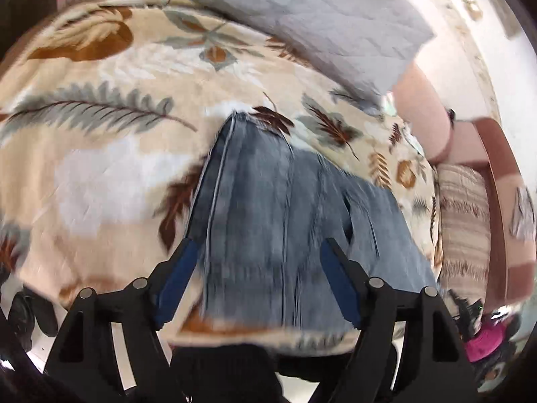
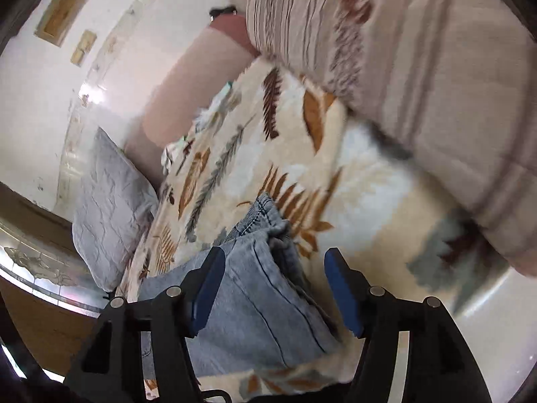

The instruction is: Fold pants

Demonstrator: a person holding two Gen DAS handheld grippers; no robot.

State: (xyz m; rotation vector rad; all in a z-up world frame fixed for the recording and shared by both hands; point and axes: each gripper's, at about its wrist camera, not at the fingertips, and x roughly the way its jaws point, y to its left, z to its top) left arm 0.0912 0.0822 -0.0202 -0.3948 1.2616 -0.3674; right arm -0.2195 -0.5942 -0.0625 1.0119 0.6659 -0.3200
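Note:
Faded blue jeans (image 1: 275, 221) lie folded lengthwise on a cream blanket (image 1: 100, 174) printed with leaves. In the left wrist view my left gripper (image 1: 260, 248) hangs open above the jeans, its blue pads (image 1: 178, 278) spread wide with only denim seen below them. In the right wrist view the jeans (image 2: 265, 295) show a bunched end with seams. My right gripper (image 2: 273, 262) is open over that end, its pads (image 2: 342, 292) clear of the cloth on both sides.
A grey quilted pillow (image 1: 319, 23) lies at the far side of the bed. A striped beige cushion (image 2: 419, 67) and a pink bolster (image 1: 423, 114) sit to the right. Dark shoes (image 1: 30, 315) stand on the floor at lower left.

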